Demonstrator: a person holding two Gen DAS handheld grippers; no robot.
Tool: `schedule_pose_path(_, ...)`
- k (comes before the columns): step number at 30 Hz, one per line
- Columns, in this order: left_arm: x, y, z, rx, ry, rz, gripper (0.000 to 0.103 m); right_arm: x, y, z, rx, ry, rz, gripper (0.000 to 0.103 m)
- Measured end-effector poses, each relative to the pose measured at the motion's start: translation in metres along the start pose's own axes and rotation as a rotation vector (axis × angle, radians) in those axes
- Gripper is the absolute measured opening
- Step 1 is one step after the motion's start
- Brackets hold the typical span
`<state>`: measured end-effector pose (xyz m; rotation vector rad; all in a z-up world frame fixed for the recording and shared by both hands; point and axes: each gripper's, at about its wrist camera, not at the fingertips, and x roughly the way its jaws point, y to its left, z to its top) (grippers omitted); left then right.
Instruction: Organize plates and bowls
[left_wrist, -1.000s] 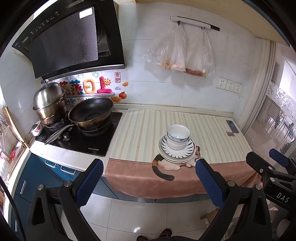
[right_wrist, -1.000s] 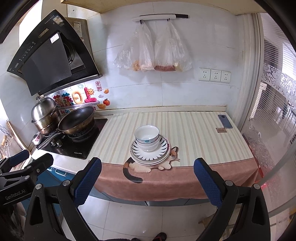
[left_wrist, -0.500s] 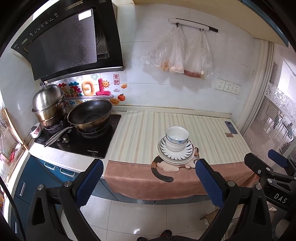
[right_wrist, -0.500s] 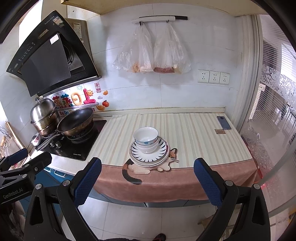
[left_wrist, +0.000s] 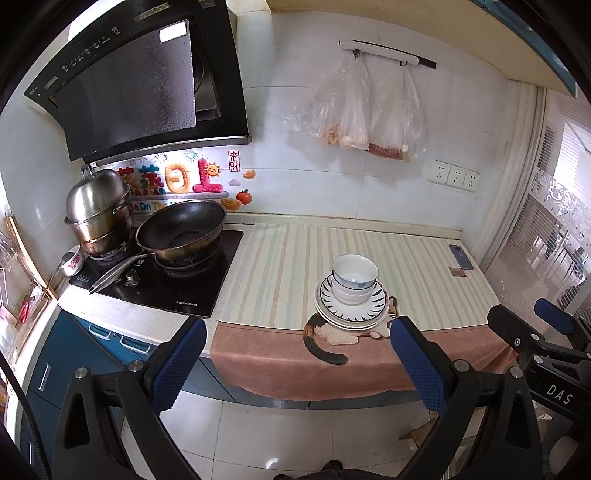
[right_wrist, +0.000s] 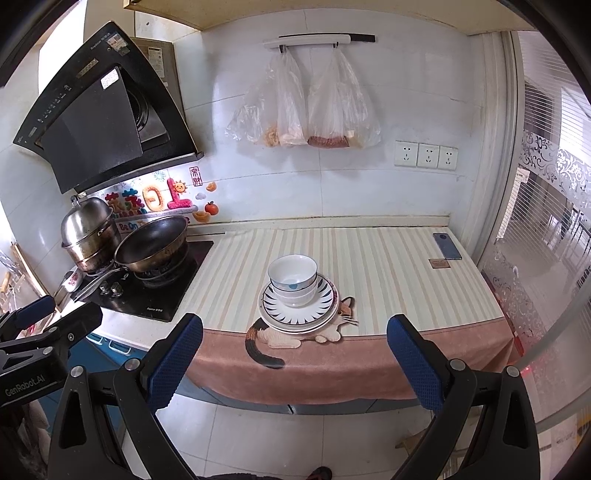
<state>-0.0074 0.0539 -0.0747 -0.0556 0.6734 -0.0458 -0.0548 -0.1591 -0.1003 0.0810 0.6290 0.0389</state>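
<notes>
Nested bowls (left_wrist: 354, 277) (right_wrist: 293, 277) sit on stacked plates (left_wrist: 351, 308) (right_wrist: 298, 310), near edge of striped counter (left_wrist: 417, 266) (right_wrist: 388, 273), partly over the cat mat (left_wrist: 332, 354) (right_wrist: 295, 354). Wok (left_wrist: 181, 230) and steamer pot (left_wrist: 98, 210) far left on hob. Left gripper (left_wrist: 297, 363) and right gripper (right_wrist: 295, 360): jaws wide apart, holding nothing, well short of counter.

Striped counter (right_wrist: 388, 266) bears stacked plates (right_wrist: 299, 314), phone (right_wrist: 447, 246), hob (right_wrist: 155, 291)
</notes>
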Motion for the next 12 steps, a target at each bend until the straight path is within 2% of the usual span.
schedule_pose_path(12,-0.0042,-0.0031,-0.0006,-0.004,-0.013,0.007,0.102,-0.0016,-0.0011,0.0045,-0.001,-0.004,-0.003,0.102)
